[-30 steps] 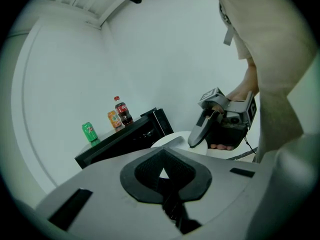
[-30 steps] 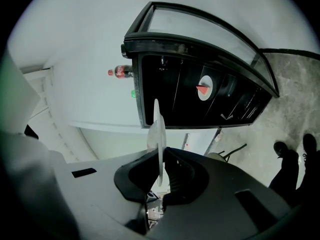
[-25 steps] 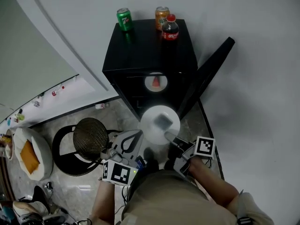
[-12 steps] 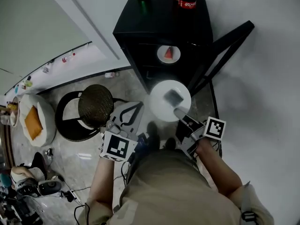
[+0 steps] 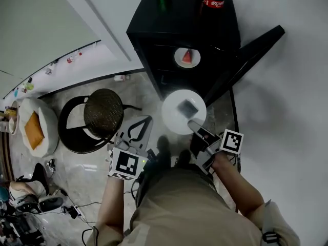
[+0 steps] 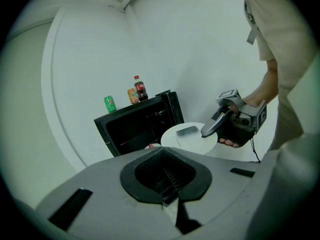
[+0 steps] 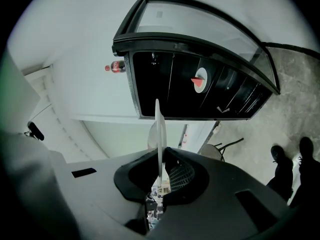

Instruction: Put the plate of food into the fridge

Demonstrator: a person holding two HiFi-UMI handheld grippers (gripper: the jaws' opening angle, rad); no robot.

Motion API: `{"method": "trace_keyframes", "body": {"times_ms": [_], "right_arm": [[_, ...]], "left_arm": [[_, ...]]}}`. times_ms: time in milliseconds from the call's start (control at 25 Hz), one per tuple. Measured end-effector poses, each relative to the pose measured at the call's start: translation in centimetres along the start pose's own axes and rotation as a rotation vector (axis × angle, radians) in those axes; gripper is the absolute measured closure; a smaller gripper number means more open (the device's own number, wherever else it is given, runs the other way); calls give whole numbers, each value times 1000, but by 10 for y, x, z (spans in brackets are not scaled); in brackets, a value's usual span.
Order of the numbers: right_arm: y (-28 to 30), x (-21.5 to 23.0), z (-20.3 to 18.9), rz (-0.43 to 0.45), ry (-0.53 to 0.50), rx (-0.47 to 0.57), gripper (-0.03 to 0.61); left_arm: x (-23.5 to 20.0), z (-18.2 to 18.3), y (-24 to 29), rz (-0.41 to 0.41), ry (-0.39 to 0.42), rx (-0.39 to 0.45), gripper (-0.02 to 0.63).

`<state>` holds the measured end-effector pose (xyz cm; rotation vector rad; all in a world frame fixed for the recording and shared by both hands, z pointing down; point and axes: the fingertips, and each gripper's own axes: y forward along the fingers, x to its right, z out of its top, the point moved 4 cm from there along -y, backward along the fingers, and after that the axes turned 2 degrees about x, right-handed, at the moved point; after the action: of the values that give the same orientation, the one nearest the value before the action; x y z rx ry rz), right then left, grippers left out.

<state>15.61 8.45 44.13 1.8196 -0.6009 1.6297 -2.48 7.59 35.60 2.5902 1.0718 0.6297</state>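
Right gripper [image 5: 191,123]: jaws clenched on plate [image 5: 173,118] rim
Left gripper [image 5: 145,121]: jaws closed, empty
Fridge [image 5: 179,29]: door open

Left gripper [image 6: 169,200], jaws together on nothing, faces the right gripper [image 6: 206,133] pinching the plate [image 6: 174,137] (dark food [image 6: 188,130] on it) before the fridge [image 6: 135,126].

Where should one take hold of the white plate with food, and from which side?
Take the white plate by its thin rim nearest the person, one jaw above, one below, as the right gripper does. It lies level, with the food near its middle.
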Motion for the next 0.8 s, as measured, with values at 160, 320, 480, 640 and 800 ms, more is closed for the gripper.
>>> {"method": "trace_keyframes", "body": {"times_ms": [160,320,480,640,800], "right_arm": [[14,8,-3,0,13,-7,549],[35,17,-2,-6,7,3,549],[57,30,1,-34,14,35,549],[77,40,3,-50,17,86,549],[89,55,3,-80,22,140,549]], "left_arm": [[-9,-15,2,-10,-13,-13,604],[-27,-31,6,-33,-28,-14,604],[-54,-47,12,-47,-50,-13,604],[-80,-61,17,-42,-56,-9,604],[-91,-79,20,-79,-71,-5,604]]}}
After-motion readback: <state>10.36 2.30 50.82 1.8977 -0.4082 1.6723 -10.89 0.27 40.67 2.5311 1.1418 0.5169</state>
